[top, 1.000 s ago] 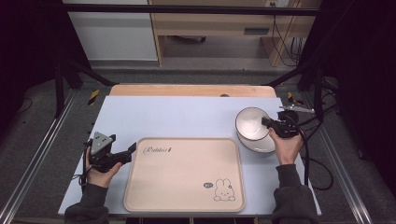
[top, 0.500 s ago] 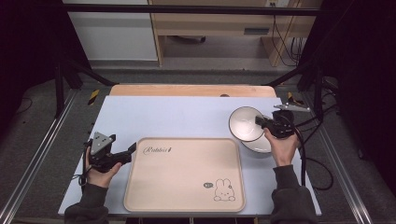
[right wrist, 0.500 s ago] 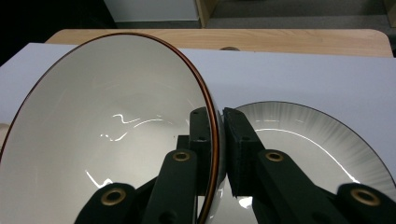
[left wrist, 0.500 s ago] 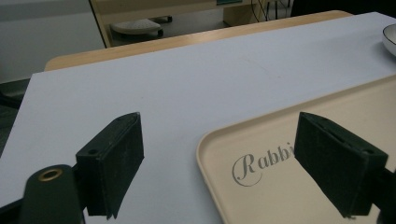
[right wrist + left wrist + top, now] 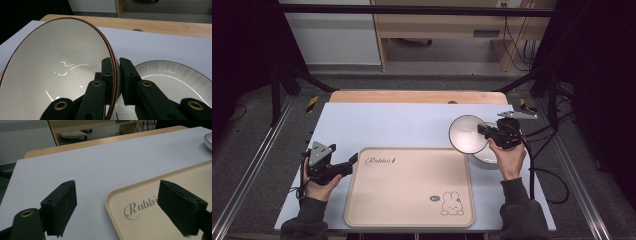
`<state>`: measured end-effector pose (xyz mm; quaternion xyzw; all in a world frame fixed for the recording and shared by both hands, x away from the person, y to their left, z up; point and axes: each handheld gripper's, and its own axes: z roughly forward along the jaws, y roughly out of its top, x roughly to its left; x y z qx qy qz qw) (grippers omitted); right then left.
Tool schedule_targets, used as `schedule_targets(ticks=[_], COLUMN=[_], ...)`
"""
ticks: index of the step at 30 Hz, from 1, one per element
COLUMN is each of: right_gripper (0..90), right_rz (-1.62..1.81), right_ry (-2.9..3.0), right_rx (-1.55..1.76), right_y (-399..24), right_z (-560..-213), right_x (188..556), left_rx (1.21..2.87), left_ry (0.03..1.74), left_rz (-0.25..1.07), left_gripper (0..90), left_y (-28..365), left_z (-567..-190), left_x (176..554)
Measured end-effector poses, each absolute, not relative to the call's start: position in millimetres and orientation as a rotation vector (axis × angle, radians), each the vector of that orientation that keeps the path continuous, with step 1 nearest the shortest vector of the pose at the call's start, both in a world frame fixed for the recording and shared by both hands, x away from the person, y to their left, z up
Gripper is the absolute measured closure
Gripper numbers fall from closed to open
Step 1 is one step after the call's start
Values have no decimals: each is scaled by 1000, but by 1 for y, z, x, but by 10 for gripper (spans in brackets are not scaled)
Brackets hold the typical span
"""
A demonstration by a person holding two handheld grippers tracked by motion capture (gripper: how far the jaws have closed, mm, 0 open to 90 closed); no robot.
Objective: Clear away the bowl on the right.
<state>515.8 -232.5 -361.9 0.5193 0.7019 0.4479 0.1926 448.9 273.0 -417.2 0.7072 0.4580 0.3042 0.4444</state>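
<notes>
Right gripper view: white bowl (image 5: 57, 72) with a thin brown rim, tilted steeply, pinched at its wall between the two black jaws of the right gripper (image 5: 115, 75), one jaw inside, one outside. Glossy, hard glaze with sharp highlights; judged ceramic, stiff, brittle, moderately heavy and slippery against flat pads. Best taken at the rim wall, as here, pads well past the lip; thin-edge grip likely to let the bowl swing or slide if loosened. Second dish, a white ribbed plate (image 5: 175, 80), on the table at 3 o'clock of the bowl, just beside it.

High view: bowl (image 5: 468, 133) raised clear of the table at 1 o'clock of the tray (image 5: 409, 187), partly over the plate (image 5: 486, 156).

Left gripper view: left gripper (image 5: 125, 207) wide open, holding nothing, jaws astride the tray's corner (image 5: 117, 195) near the "Rabbit" lettering; contact with tray not determinable.
</notes>
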Motion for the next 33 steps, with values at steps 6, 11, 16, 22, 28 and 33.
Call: schedule_targets(ticks=[6,11,16,22,28,33], right_gripper=[827,827,827,827,827,827], right_rz=[1273,1293,1317,1313,1310,1311], right_ry=[1987,2011,2044,2070,2115,2145], right_rx=[1426,1407,1369,1350,1321,1315], right_y=[-226,-219,-210,-203,-192,-186], right_z=[-359,-358,-357,-358,-362,-365], right_x=[513,510,508,507,508,508], left_rx=[1749,1751,1752,1752,1753,1754], left_ry=[1134,1134,1134,1131,1126,1124], left_rz=[755,754,753,754,755,756], left_gripper=[154,154,153,150,147,145], left_y=[272,272,272,271,271,270], left_z=[-417,-418,-418,-418,-417,-417], left_x=[449,449,449,449,449,448])
